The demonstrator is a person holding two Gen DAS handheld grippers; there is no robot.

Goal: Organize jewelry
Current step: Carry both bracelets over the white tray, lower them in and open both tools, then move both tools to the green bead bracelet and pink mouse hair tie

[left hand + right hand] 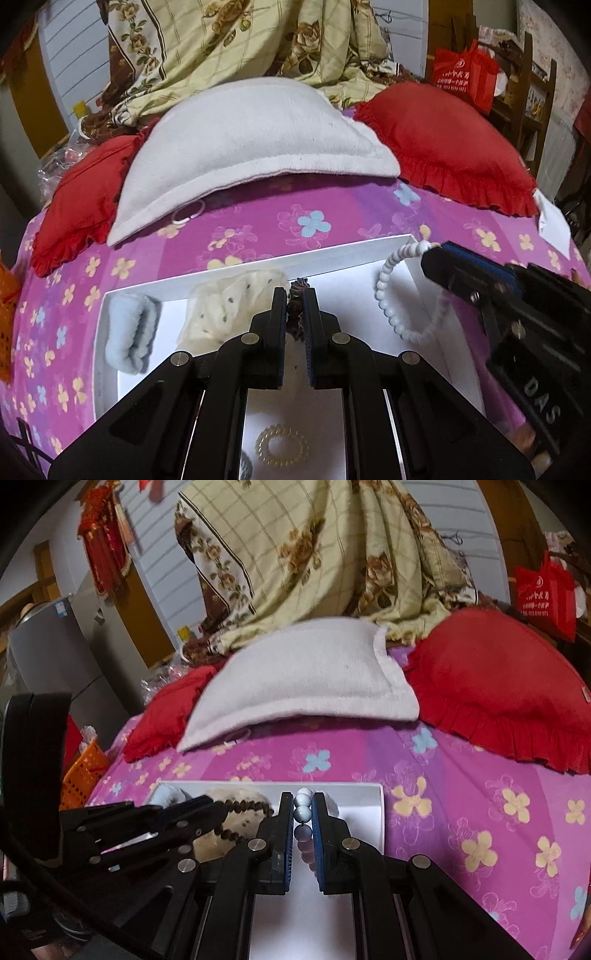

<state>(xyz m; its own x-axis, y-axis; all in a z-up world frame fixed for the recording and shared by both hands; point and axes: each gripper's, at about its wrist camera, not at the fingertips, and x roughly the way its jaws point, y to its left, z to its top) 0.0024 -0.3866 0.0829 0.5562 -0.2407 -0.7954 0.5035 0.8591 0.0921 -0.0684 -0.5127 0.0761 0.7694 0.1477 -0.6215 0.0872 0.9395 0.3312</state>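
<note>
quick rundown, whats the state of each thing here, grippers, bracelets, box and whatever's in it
left hand-held gripper: shut on dark bead bracelet
right hand-held gripper: shut on white bead bracelet
dark bead bracelet: pinched, hanging over the box
white bead bracelet: pinched, dangling over the box
white box: open, on the bedspread
blue scrunchie: lying in the box
cream scrunchie: lying in the box
gold coil tie: lying flat in the box

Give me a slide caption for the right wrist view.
Right gripper shut on white bead bracelet above white tray; left gripper holds brown bead strand.
</note>
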